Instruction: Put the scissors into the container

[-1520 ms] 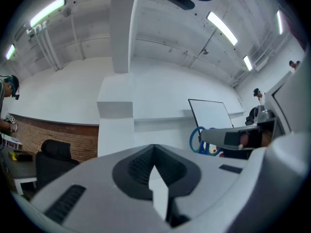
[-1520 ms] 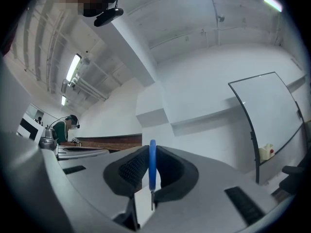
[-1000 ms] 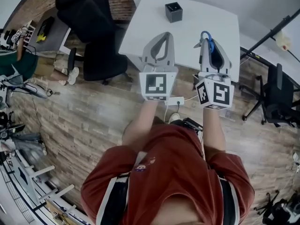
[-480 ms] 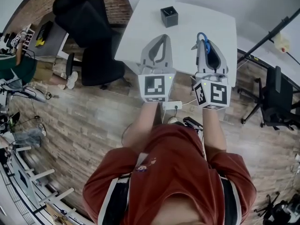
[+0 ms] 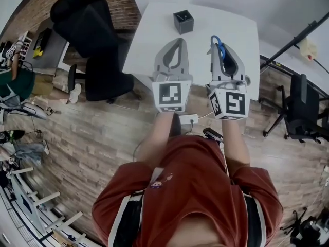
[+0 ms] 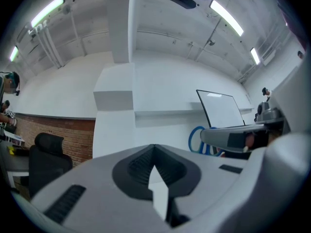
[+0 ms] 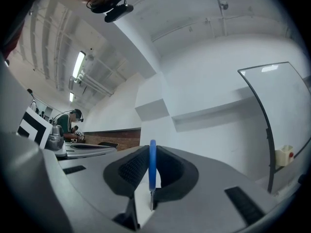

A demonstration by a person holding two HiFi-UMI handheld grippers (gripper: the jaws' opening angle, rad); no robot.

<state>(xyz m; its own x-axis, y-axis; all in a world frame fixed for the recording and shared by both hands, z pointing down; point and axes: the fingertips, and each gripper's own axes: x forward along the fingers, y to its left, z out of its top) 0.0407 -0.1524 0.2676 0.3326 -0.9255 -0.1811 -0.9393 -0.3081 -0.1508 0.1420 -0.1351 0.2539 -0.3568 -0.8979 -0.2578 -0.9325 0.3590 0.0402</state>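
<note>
Blue-handled scissors (image 5: 218, 41) stand edge-on between the pads of my right gripper (image 5: 214, 49), which is shut on them. In the right gripper view the blue handle (image 7: 152, 165) runs upright through the jaw gap of that gripper (image 7: 151, 152). My left gripper (image 5: 178, 40) hangs beside it with its jaws shut and nothing in them. From the left gripper view (image 6: 154, 148) the blue scissors loop (image 6: 196, 141) shows to the right. The black square container (image 5: 183, 21) stands open-topped at the far part of the white table (image 5: 154, 32), beyond both grippers.
A black office chair (image 5: 87, 32) stands left of the table, another chair (image 5: 303, 109) at the right. A dark stand pole (image 5: 293, 37) slants past the table's right edge. A white power strip (image 5: 188, 119) lies on the wooden floor.
Both grippers have come forward over the table's near edge, the right one still holding the scissors. The container now sits closer in the picture.
</note>
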